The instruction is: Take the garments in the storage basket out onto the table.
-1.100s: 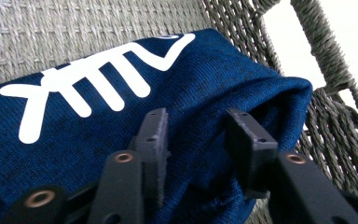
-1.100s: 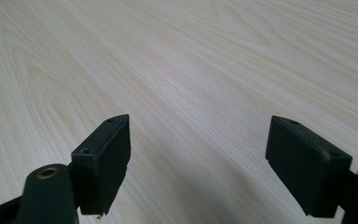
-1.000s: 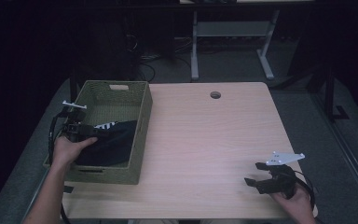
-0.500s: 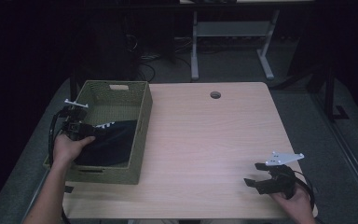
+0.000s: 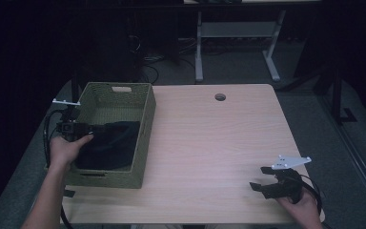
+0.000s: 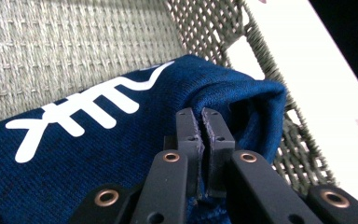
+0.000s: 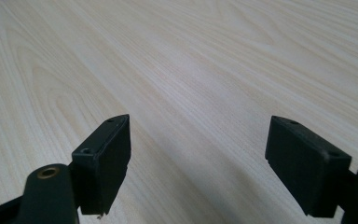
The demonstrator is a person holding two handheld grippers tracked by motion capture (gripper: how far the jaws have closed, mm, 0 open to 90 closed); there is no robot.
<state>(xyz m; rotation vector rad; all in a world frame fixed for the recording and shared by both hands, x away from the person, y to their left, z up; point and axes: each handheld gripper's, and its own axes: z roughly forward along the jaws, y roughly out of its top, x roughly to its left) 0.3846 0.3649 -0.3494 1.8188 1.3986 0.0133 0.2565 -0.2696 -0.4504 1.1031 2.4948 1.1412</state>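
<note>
A dark blue garment (image 6: pixel 121 135) with white lettering is seen lying inside the woven green basket (image 5: pixel 145 138), which stands at about nine o'clock on the wooden table (image 5: pixel 209 152). The left gripper (image 6: pixel 201 116) is lowered into the basket, and its jaws are pressed almost together on a raised fold of the knitted cloth; a pinch of the fabric is held between the pads. In the high view this gripper (image 5: pixel 83 130) is seen at the basket's left wall, with the hand behind it.

The right gripper (image 5: pixel 263 179) is held at about five o'clock, low over bare tabletop, well apart from the basket. Its jaws are spread wide in the right gripper view (image 7: pixel 198 154), and nothing is held between them.

The grasp is judged to be made, so the first step is done. The garment is not yet lifted clear of the basket, and whatever is to be done with it on the table is left.
</note>
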